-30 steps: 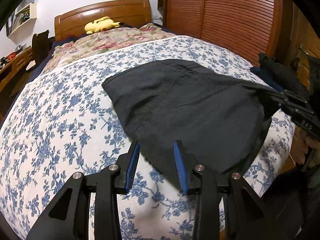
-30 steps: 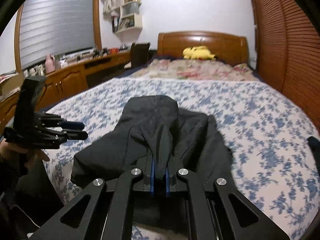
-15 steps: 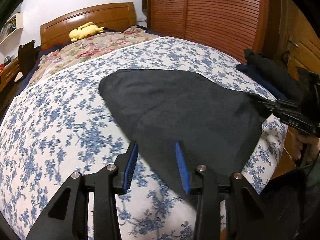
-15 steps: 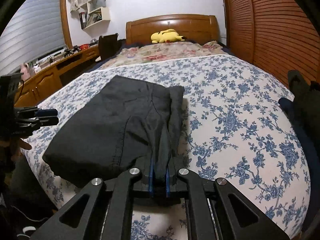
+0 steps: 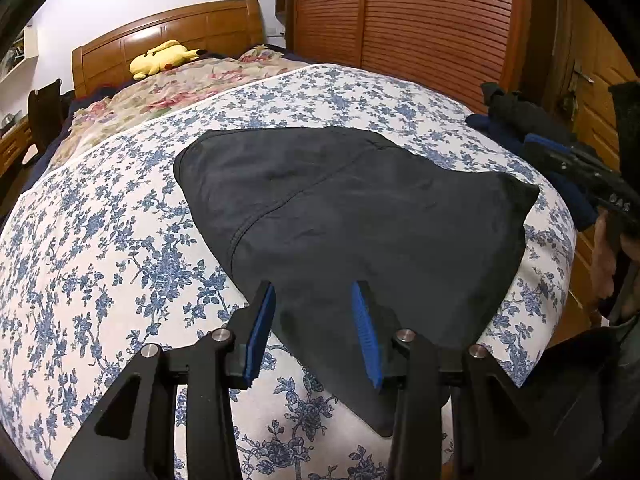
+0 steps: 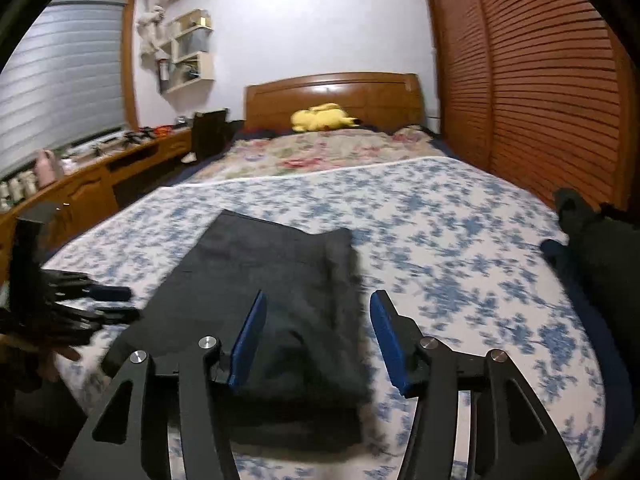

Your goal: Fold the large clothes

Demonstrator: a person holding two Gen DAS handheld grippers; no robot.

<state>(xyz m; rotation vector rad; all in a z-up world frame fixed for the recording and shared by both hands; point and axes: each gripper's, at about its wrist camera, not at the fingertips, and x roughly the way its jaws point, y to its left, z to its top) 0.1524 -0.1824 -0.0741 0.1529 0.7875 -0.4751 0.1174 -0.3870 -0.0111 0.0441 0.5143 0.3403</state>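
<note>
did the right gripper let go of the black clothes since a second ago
Yes. The right gripper was shut on the black clothes; now its jaws stand open, and the clothes lie flat on the bed.

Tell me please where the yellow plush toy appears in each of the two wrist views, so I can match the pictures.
Left wrist view: the yellow plush toy lies in the upper left, at the head of the bed.
Right wrist view: it lies near the upper middle, again at the head of the bed.
Shared landmark: the wooden headboard right behind the toy in both views.
</note>
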